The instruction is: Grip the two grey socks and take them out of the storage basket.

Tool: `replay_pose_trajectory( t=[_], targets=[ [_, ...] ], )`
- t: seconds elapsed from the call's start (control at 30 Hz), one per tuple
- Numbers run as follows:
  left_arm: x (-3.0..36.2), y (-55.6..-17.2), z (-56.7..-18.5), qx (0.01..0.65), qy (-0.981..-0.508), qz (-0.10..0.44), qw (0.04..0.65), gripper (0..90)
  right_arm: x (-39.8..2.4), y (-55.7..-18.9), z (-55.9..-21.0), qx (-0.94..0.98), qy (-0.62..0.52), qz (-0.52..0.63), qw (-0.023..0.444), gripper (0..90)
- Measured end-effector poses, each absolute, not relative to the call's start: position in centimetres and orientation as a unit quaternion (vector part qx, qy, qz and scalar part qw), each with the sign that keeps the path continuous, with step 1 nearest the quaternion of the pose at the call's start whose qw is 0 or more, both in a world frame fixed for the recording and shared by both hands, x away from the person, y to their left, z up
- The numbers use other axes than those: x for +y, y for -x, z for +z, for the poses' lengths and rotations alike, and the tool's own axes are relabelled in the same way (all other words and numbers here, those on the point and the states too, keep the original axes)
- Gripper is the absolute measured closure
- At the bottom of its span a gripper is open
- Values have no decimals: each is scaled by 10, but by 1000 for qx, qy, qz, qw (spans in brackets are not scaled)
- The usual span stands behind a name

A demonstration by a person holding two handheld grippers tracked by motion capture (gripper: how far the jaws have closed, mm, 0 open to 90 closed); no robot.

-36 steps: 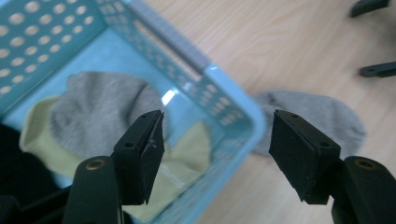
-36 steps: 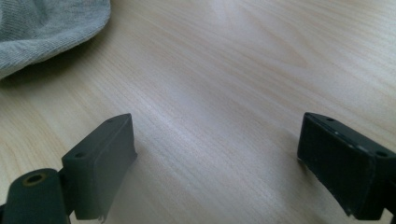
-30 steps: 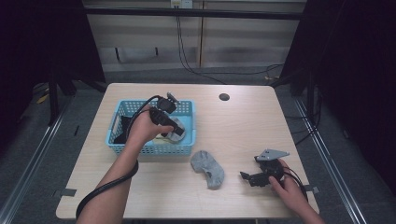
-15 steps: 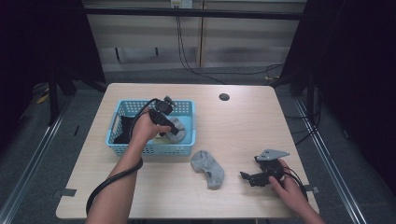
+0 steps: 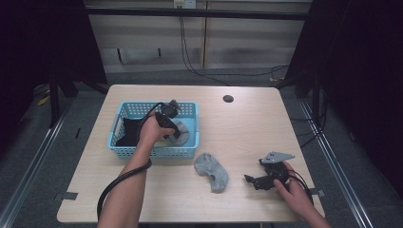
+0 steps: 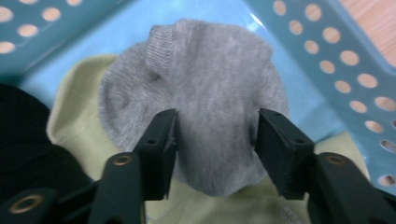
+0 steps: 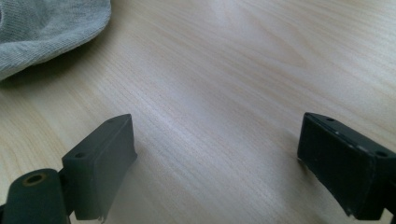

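High view: the blue basket (image 5: pixel 124 113) stands on the left half of the counter (image 5: pixel 247 123), and everything else is placed from it. The left gripper (image 5: pixel 172 124) reaches down into the basket's right end, onto a grey sock (image 5: pixel 184 130) lying there on a pale yellow cloth; a black cloth (image 5: pixel 127 133) fills the basket's left end. A second grey sock (image 5: pixel 211 170) lies on the counter just outside the basket's near right corner. Well to the right of the basket, near the counter's front edge, the right gripper (image 5: pixel 252 180) rests in the person's hand, its jaws pointing back towards that second sock.

Left gripper view: the jaws have just been closing, and the sock in the basket (image 6: pixel 205 102) sits between them, the pads (image 6: pixel 161 149) at its two sides. Whether they already pinch it I cannot tell; the fabric looks gathered but not clearly squeezed. The yellow cloth (image 6: pixel 74 135) lies directly underneath, the basket wall (image 6: pixel 336 60) close behind.

Right gripper view: the jaws stand wide apart over bare counter, holding nothing, with the second sock (image 7: pixel 42 28) off at the far left corner.

Risks, as I judge them: the jaws could catch the yellow cloth along with the sock and drag both out, or grip only a thin fold that slips on lifting. A tip snagging the basket's holes could tug the basket itself.
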State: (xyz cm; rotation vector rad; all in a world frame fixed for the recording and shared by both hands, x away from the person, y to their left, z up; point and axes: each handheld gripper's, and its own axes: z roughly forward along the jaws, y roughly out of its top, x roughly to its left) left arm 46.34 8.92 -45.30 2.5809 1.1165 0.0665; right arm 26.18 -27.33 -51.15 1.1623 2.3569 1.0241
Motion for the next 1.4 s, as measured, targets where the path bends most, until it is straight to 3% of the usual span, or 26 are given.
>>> replay_pose_trajectory(
  t=[0.17, 0.23, 0.87, 1.4],
  targets=[
    [84, -464, -449, 401, -907, 15, 128, 795, -273, -262, -512, 825, -407, 359, 160, 107],
    [83, -463, -443, 397, -909, 9, 126, 826, -273, -262, -512, 824, -407, 359, 159, 107],
    [87, -444, -378, 365, -919, -26, 148, 833, -273, -262, -512, 825, -407, 359, 159, 107],
    [83, -426, -338, 329, -931, -24, 154, 833, -273, -262, -511, 825, -407, 358, 160, 107]
  ],
)
